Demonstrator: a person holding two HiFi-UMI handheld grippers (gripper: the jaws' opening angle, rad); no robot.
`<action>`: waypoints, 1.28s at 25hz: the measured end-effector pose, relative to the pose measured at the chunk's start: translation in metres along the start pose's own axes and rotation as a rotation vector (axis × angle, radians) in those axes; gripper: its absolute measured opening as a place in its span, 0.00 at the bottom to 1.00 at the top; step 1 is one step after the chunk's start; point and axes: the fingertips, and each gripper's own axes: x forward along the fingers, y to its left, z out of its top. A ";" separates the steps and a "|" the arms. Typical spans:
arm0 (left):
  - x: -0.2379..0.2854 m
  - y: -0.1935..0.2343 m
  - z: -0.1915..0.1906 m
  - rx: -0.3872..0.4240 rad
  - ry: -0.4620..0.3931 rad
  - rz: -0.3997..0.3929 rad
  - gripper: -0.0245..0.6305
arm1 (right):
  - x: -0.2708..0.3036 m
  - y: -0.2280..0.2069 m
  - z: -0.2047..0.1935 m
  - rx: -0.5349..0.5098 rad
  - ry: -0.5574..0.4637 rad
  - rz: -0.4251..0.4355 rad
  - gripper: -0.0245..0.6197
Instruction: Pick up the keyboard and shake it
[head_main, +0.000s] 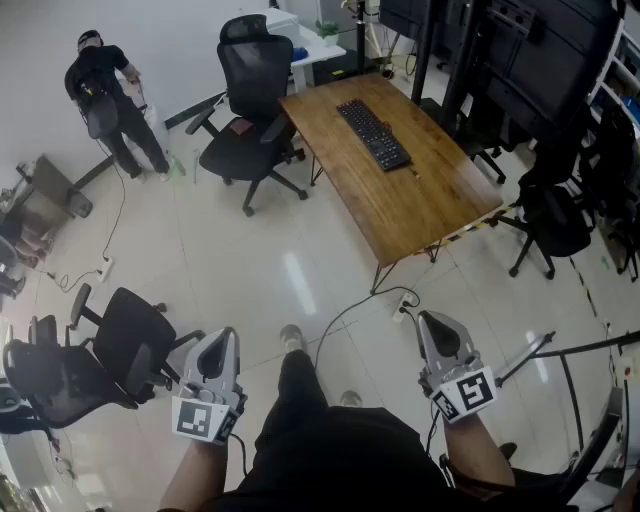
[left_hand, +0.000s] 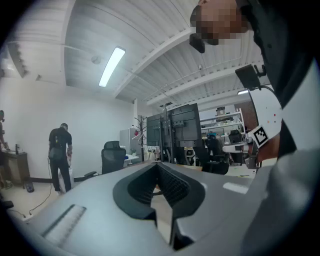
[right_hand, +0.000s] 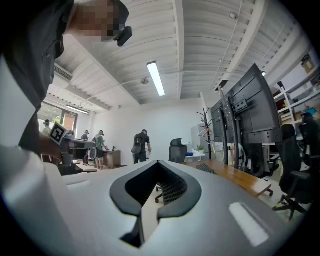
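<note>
A black keyboard (head_main: 373, 134) lies on the far half of a wooden table (head_main: 420, 205), well ahead of me. My left gripper (head_main: 222, 342) and right gripper (head_main: 430, 322) are held close to my body over the floor, far short of the table. Both are shut with nothing between the jaws. In the left gripper view the left gripper (left_hand: 158, 165) points level into the room. In the right gripper view the right gripper (right_hand: 159, 163) points the same way, and the keyboard (right_hand: 206, 169) shows small on the table (right_hand: 240, 179) to the right.
A black office chair (head_main: 250, 95) stands at the table's left end, another chair (head_main: 110, 355) is beside my left gripper, and a third (head_main: 555, 215) stands right of the table. A person (head_main: 105, 100) stands at the far left. A cable (head_main: 345, 318) runs across the floor. Monitor stands (head_main: 520, 50) rise behind the table.
</note>
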 end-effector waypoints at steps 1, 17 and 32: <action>0.010 0.008 -0.003 0.005 0.001 -0.005 0.04 | 0.009 -0.006 -0.001 0.001 -0.002 -0.020 0.04; 0.216 0.157 0.023 -0.009 -0.091 -0.251 0.04 | 0.218 -0.070 0.043 -0.079 -0.010 -0.259 0.04; 0.376 0.233 0.023 -0.007 -0.054 -0.363 0.04 | 0.360 -0.148 0.049 -0.117 0.036 -0.346 0.04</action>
